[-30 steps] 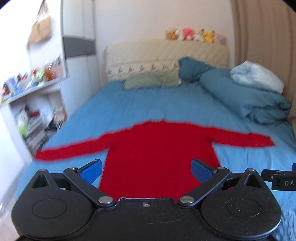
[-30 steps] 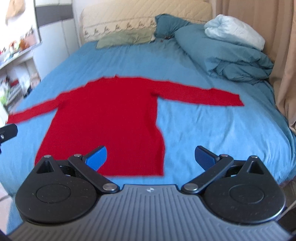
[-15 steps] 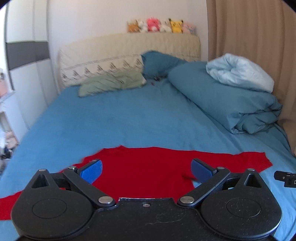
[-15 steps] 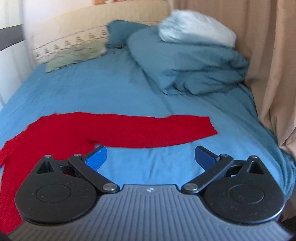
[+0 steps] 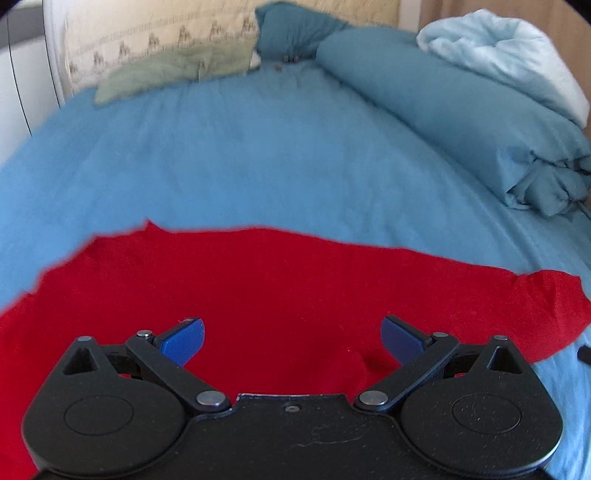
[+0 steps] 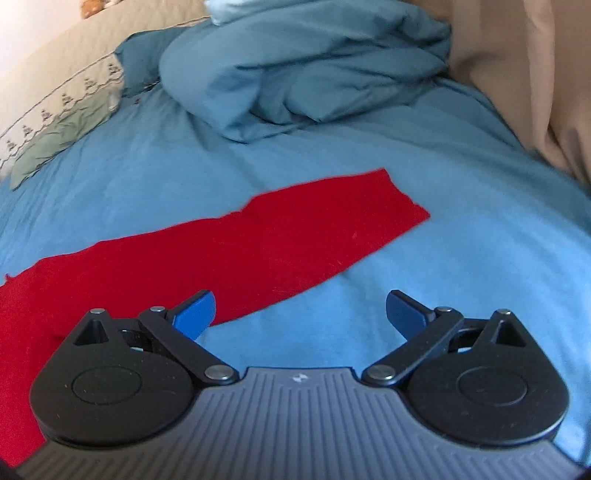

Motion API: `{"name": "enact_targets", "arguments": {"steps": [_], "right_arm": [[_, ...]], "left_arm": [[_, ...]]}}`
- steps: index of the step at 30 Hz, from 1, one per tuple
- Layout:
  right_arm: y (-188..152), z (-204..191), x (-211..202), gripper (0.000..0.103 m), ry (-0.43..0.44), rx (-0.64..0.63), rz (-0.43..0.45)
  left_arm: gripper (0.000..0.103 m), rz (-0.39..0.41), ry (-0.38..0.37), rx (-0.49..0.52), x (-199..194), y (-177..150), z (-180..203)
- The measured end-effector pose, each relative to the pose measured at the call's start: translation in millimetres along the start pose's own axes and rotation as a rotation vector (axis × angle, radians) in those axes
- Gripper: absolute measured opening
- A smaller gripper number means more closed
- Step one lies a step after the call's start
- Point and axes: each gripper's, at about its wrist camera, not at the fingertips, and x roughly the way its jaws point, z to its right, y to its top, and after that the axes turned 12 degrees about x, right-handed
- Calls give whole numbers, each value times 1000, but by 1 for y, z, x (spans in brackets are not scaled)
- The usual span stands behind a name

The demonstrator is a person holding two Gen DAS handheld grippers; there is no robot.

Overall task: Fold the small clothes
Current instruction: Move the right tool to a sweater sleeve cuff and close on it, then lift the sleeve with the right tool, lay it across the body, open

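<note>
A red long-sleeved top [image 5: 280, 288] lies flat on the blue bed sheet [image 5: 240, 155]. In the left wrist view my left gripper [image 5: 292, 334] hovers open low over the top's upper body and right shoulder, nothing between its blue pads. In the right wrist view the top's right sleeve [image 6: 295, 236] runs out to its cuff at the centre right. My right gripper [image 6: 300, 308] is open just short of the sleeve's near edge, its left pad [image 6: 195, 310] over the red cloth and its right pad [image 6: 404, 308] over bare sheet.
A rolled teal duvet [image 6: 295, 62] with a pale blue blanket [image 5: 498, 51] on it lies at the back right. A green pillow [image 5: 177, 70] and a cream headboard [image 5: 147, 33] are at the far end. A beige curtain [image 6: 535, 74] hangs along the right side.
Both grippers have moved forward and down, close over the red top. The left now sits over the upper body, the right by the right sleeve. Both stay open.
</note>
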Motion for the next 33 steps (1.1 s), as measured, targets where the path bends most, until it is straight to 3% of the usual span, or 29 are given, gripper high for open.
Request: {"name": "enact_targets", "arguments": {"steps": [3, 9, 13, 21, 23, 25, 28, 33], "right_arm": [[-6, 9, 15, 103, -1, 43, 6], [-18, 18, 30, 103, 16, 68, 73], [-15, 18, 39, 103, 48, 89, 121], [14, 20, 69, 60, 8, 159, 132], [18, 17, 72, 33, -22, 135, 133], [21, 13, 72, 24, -23, 116, 128], [26, 0, 64, 22, -27, 57, 130], [47, -46, 27, 22, 69, -25, 166]], "left_arm": [[103, -38, -11, -26, 26, -5, 0], [103, -78, 62, 52, 55, -12, 17], [103, -92, 56, 48, 67, -16, 19], [103, -101, 45, 37, 86, -9, 12], [103, -99, 36, 40, 84, -12, 12], [103, -98, 24, 43, 85, -11, 9], [103, -97, 1, 51, 85, -8, 1], [103, -39, 16, 4, 52, -9, -29]]}}
